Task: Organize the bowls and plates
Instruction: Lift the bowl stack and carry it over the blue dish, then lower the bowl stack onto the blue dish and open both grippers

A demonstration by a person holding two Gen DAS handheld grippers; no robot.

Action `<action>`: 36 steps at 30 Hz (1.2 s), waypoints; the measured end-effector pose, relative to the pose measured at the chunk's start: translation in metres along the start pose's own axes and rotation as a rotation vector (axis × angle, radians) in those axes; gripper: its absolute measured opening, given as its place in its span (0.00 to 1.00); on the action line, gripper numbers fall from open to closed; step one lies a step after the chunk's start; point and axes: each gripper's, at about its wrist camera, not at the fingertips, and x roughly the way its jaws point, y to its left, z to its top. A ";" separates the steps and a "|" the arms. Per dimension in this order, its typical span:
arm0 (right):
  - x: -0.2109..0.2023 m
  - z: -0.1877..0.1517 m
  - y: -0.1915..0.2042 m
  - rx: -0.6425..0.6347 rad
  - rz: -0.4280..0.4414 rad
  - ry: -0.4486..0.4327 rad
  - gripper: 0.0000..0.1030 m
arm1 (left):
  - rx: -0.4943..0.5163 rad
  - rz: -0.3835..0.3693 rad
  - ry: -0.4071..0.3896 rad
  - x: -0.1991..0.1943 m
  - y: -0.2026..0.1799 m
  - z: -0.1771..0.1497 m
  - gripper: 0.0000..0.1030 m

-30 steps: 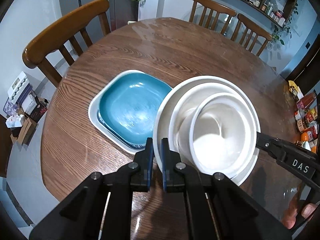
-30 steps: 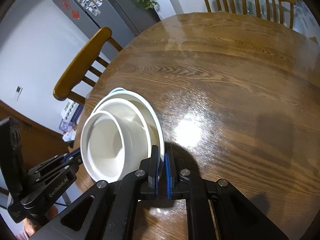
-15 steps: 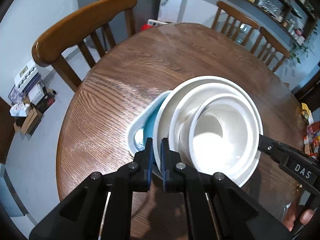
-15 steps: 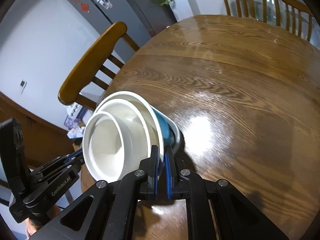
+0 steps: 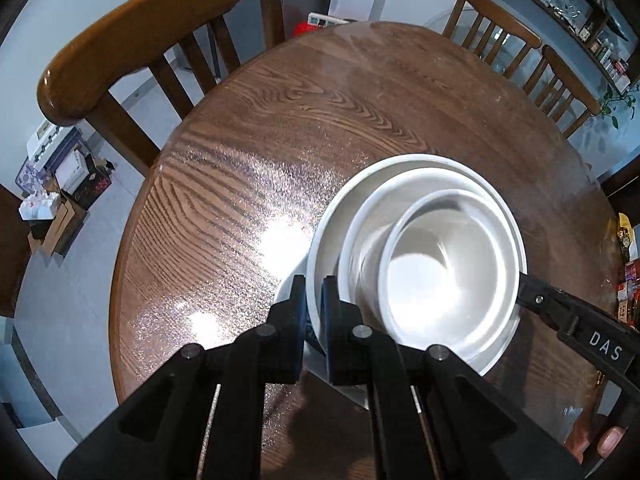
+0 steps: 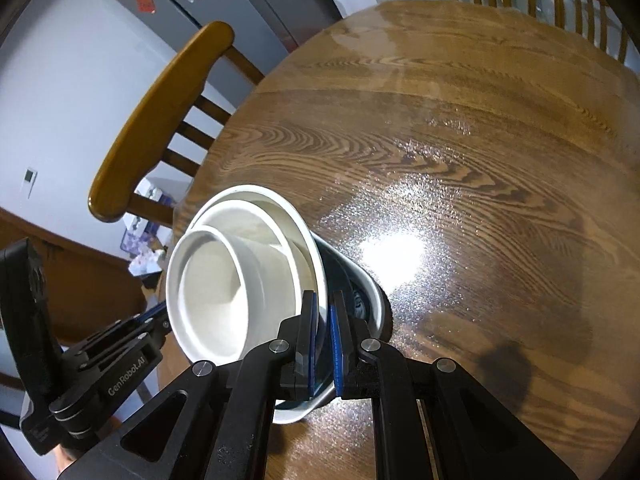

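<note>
A round white plate [image 5: 348, 188] carries two nested white bowls, a wider one [image 5: 360, 232] and a smaller inner one [image 5: 424, 280]. My left gripper [image 5: 314, 300] is shut on the plate's near rim. My right gripper [image 6: 324, 312] is shut on the opposite rim of the same plate [image 6: 288, 208], and its tip shows in the left wrist view [image 5: 528, 284]. The stack hangs just over a white square plate [image 6: 372, 284] holding a blue plate [image 6: 356, 300]. Both are mostly hidden beneath it.
The round wooden table [image 5: 320, 120] stretches beyond the stack, with its left edge close by. A wooden chair [image 5: 140, 40] stands at that edge and two more chairs [image 5: 520, 40] at the far side. Boxes [image 5: 60, 200] lie on the floor on the left.
Both grippers have carried the white stack sideways and slightly down over the blue plate and square plate. These were in full view at first and are almost wholly covered now.
</note>
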 end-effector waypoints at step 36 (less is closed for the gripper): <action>-0.079 -0.062 0.030 -0.390 -0.122 -0.181 0.85 | 0.088 0.144 -0.289 -0.090 -0.015 -0.048 0.99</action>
